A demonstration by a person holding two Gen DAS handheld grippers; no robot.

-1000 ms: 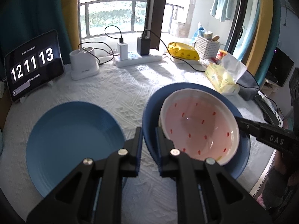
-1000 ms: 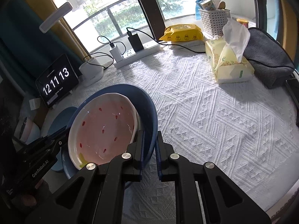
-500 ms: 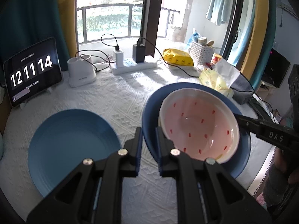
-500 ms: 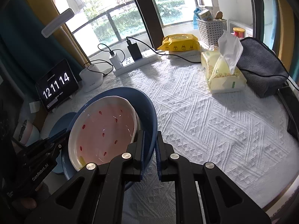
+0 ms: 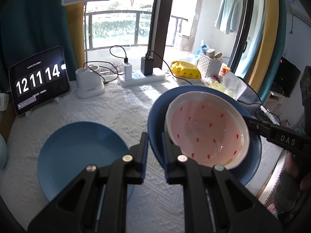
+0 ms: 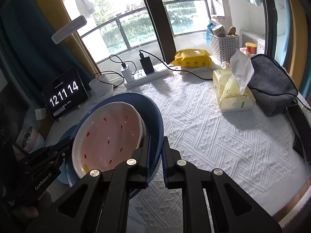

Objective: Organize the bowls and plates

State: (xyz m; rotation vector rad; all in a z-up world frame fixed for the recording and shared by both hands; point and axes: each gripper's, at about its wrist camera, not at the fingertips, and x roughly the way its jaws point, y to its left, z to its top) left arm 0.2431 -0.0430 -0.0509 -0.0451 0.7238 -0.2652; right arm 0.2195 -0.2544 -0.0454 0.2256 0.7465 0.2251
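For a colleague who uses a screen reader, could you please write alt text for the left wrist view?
The left tongs are shut on the near rim of a dark blue plate carrying a pink bowl with red dashes, while the right tongs grip the plate's far side. A second blue plate lies on the white tablecloth; a tablet clock stands behind.
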